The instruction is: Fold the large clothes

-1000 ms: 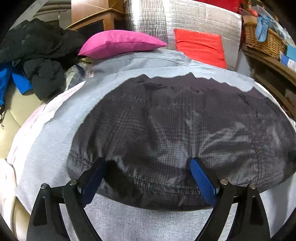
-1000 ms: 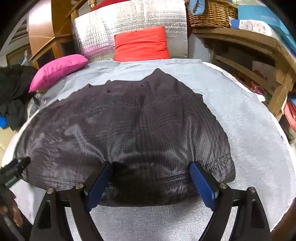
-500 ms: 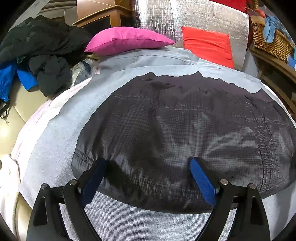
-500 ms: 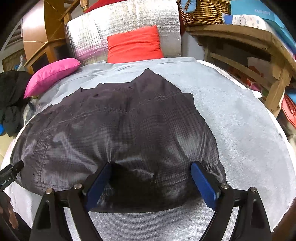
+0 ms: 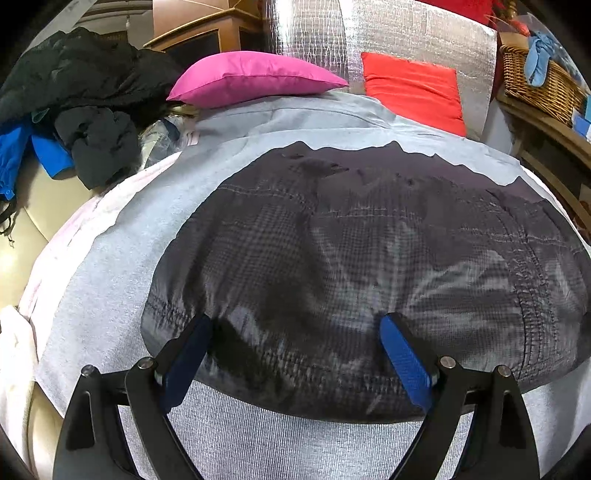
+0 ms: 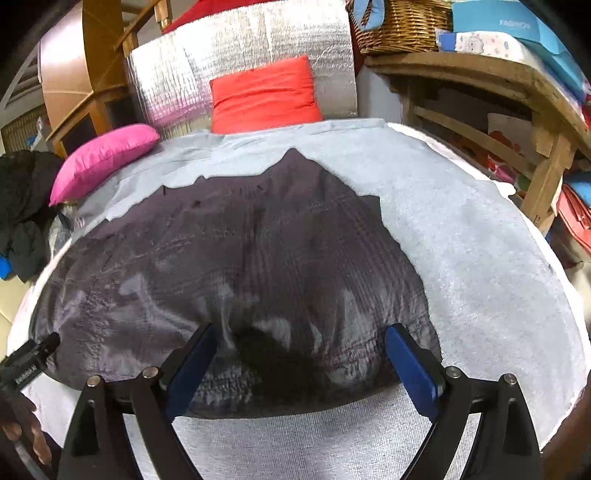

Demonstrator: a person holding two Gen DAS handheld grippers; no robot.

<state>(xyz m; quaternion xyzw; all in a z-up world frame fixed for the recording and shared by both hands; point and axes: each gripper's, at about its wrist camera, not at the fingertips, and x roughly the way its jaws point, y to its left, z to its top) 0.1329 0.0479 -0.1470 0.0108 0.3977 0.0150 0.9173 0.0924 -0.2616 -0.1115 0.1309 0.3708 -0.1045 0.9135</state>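
Left claw: jaws spread wide, blue pads clear of any cloth, nothing gripped. It hangs over the near hem of the dark checked garment, angled downward; the near edge of the fabric shows between the two fingers.

Right claw: jaws also wide, and they have just been opening a little further. Garment fabric lies in view between the fingers but the pads do not press on it; nothing held. It is positioned over the near right part of the same garment.

Garment: thin, dark grey, fine plaid weave, stitched seam lines visible. It lies spread across a light grey cover, near edge rounded and puffed, far edge uneven with small peaks. Right wrist view: the garment's right edge slopes away, bare grey cover beyond it.

Lower left of right wrist view: the tip of the left claw's black body, and a person's fingers at the frame edge.

Surroundings: pink cushion and red cushion at the far end, against a silver quilted foil panel. Heap of black and blue clothes to the left. Wicker basket on a wooden shelf to the right.
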